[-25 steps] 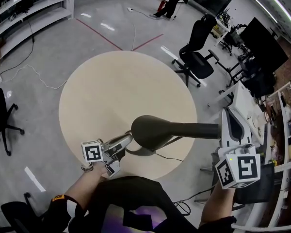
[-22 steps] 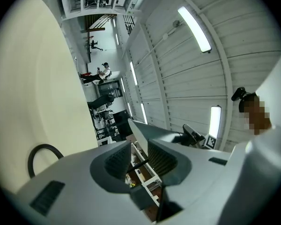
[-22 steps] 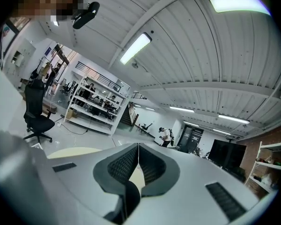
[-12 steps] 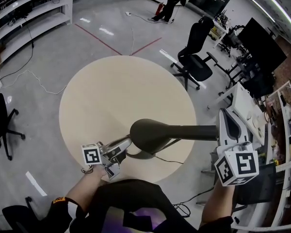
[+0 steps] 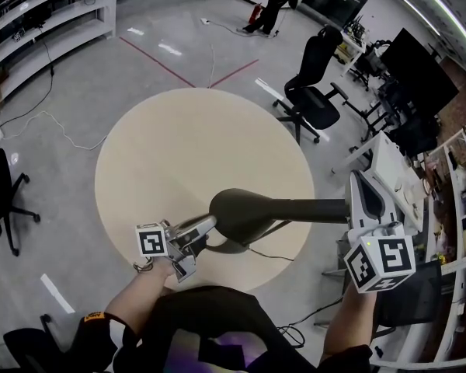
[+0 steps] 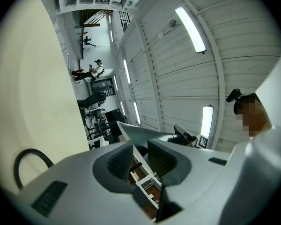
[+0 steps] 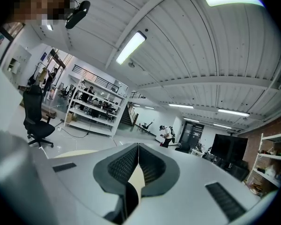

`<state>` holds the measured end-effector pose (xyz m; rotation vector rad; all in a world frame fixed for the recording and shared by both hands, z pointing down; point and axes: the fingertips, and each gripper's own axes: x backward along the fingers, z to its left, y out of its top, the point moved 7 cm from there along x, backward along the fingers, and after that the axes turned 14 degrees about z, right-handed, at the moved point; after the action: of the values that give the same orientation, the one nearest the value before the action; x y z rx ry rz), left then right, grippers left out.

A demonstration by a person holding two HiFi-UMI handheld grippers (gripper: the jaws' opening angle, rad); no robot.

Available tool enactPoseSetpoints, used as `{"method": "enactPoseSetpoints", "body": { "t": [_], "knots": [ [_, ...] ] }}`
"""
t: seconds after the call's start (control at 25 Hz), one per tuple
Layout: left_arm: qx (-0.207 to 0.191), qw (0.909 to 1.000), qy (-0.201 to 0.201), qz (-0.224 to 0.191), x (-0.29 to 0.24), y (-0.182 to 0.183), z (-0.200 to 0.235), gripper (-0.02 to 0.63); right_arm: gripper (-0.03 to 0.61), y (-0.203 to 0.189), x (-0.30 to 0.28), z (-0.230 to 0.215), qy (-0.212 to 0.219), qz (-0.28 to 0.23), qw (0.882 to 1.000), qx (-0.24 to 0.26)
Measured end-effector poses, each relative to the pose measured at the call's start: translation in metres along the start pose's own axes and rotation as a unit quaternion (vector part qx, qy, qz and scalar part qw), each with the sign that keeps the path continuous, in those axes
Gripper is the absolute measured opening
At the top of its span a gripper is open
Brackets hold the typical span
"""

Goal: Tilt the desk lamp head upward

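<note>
While the lamp head [image 5: 273, 208] hangs over the near side of the round table [image 5: 171, 146], a long dark piece with its wide end above the lamp base [image 5: 231, 246] and its narrow end reaching out past the table edge to the person's right, neither tool has hold of it. From so steep a head view it cannot be told whether the head is raised or level. The left gripper [image 5: 206, 225] lies low just beside the wide end, pointing in under it toward the base; its own view shows the jaws parted by a narrow gap, with only distant shelving seen through it, so it grips nothing. The right gripper [image 5: 362, 183] is held off the table's right side at the narrow end of the head, which runs in behind the gripper's body; whether the two touch cannot be told. Its own view looks up across the room, jaws closed tip to tip on nothing, a sliver of pale tabletop showing below them. As a judgement, the upward tilt is not secured by any grasp at this moment, and what is left is for one gripper to bear on the head and raise it while the other steadies the base
</note>
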<state>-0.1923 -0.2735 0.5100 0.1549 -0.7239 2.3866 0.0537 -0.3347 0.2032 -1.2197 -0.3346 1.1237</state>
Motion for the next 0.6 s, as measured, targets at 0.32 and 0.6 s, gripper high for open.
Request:
{"method": "enactPoseSetpoints", "body": {
  "t": [0.32, 0.6],
  "knots": [
    [-0.028, 0.9994, -0.007, -0.020, 0.006, 0.016, -0.013, 0.126, 0.014, -0.010, -0.003, -0.004, -0.003, 0.012, 1.000, -0.012],
    [-0.067, 0.9976, 0.001, -0.019, 0.008, 0.039, -0.031, 0.120, 0.014, -0.024, -0.003, -0.017, -0.014, 0.014, 0.999, -0.048]
  ]
}}
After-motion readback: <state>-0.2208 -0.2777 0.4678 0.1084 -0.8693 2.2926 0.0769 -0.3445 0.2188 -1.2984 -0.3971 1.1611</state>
